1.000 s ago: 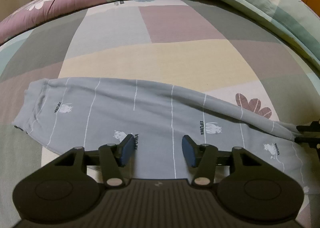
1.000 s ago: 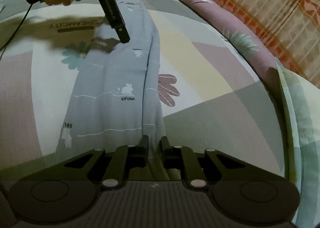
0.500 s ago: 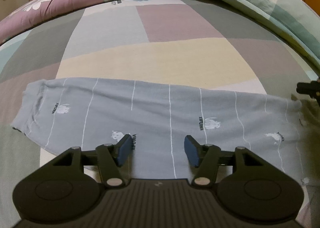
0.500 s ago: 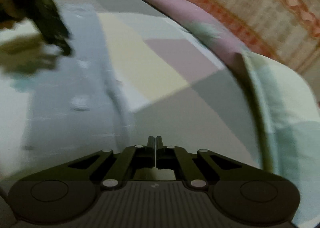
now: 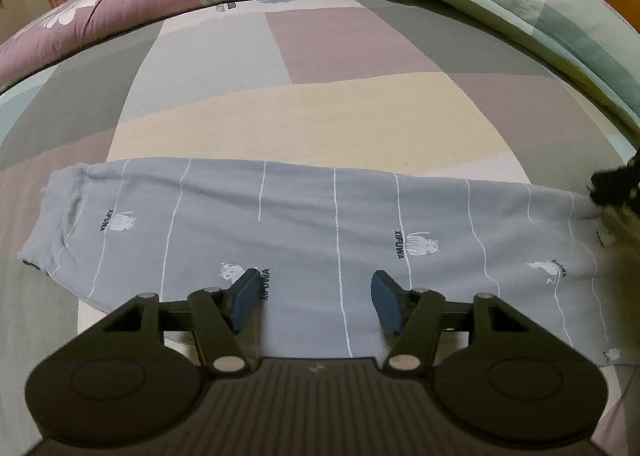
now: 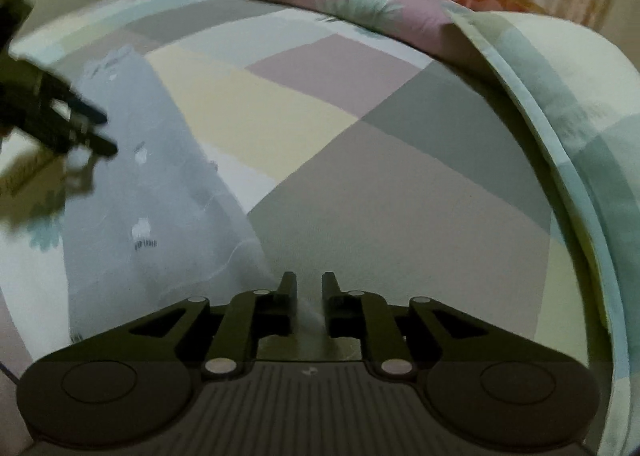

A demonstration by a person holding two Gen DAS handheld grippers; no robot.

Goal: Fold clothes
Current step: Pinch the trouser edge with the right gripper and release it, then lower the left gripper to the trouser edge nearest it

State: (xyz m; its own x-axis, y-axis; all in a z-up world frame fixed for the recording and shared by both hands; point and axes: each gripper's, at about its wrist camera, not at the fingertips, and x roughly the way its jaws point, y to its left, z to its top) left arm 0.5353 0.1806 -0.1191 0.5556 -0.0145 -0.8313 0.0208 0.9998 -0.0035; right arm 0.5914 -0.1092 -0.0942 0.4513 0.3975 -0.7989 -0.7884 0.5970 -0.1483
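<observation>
On the left we see the cuffed end of the grey cotton trousers with thin white lines and small printed animals (image 5: 320,240), which lie flat in a long band across the patchwork-coloured bed sheet (image 5: 312,116). Our left gripper (image 5: 316,302) hovers just over the near edge at mid-length, its blue pads spread wide and holding nothing. A second ago the right end was pinched and pulled to a taut point; now that end lies broad and flat. Our right gripper (image 6: 308,296) has parted its fingers slightly, with only a sliver of the cloth's corner between them, apparently let go. The band looks smoothed, so a crosswise fold seems likely next.
</observation>
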